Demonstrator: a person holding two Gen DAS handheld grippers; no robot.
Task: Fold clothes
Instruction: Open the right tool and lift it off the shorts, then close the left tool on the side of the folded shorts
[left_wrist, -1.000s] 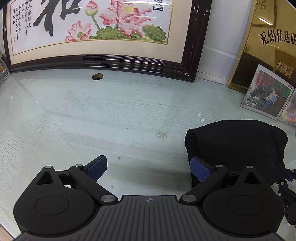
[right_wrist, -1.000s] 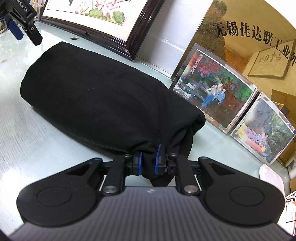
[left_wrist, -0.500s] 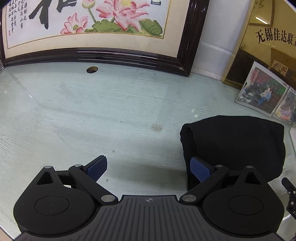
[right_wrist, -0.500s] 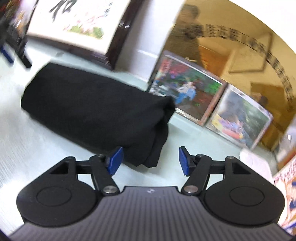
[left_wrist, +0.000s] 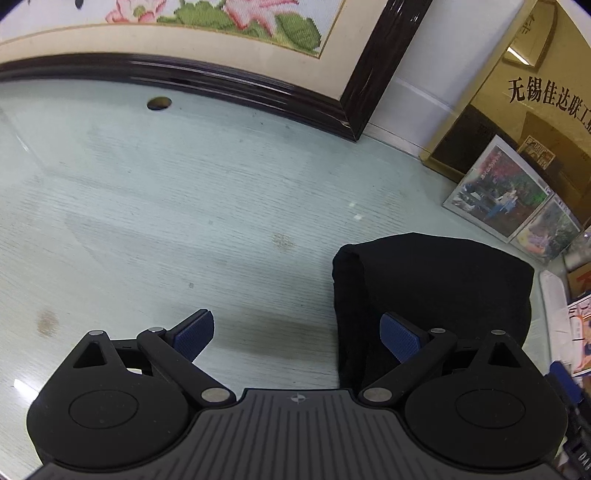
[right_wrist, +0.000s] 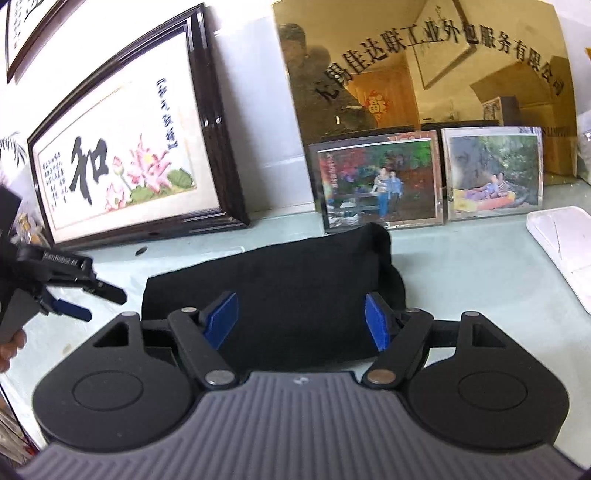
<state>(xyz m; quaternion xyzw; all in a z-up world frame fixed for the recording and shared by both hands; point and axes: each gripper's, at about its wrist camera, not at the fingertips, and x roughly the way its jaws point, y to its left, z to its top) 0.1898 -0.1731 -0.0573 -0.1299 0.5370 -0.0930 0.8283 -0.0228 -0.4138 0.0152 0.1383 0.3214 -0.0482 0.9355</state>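
**Q:** Where did the garment lie, and how did your claws stand?

**A:** The black garment (right_wrist: 273, 291) lay as a compact folded bundle on the pale glass-topped table (left_wrist: 184, 206), edges tucked under, no sleeve or hem trailing that I could see. My right claw (right_wrist: 301, 321) hung just above its near edge, fingers spread wide, nothing between them – the bundle sat straight ahead of the pads. My left claw (left_wrist: 295, 332) was also spread and empty; the bundle's rounded end sat just off its right finger (left_wrist: 400, 336), whether touching I could not tell, with bare table ahead and to its left.

**Q:** Which step was in hand?

**A:** Judged from how it lay: the cloth was already folded small, and neither claw held it. That fits a fold just let go – or a pause ahead of one more halving. The views did not settle which.

**Q:** What would the next move call for?

**A:** Only this much: any further grip would need a pinch on the thick doubled edge nearest my right claw, taken low enough to catch all the layers. The framed photos (right_wrist: 380, 181) stood close beyond the bundle and the embroidered picture (left_wrist: 221, 40) far ahead of my left, so a lift should stay low and toward me.
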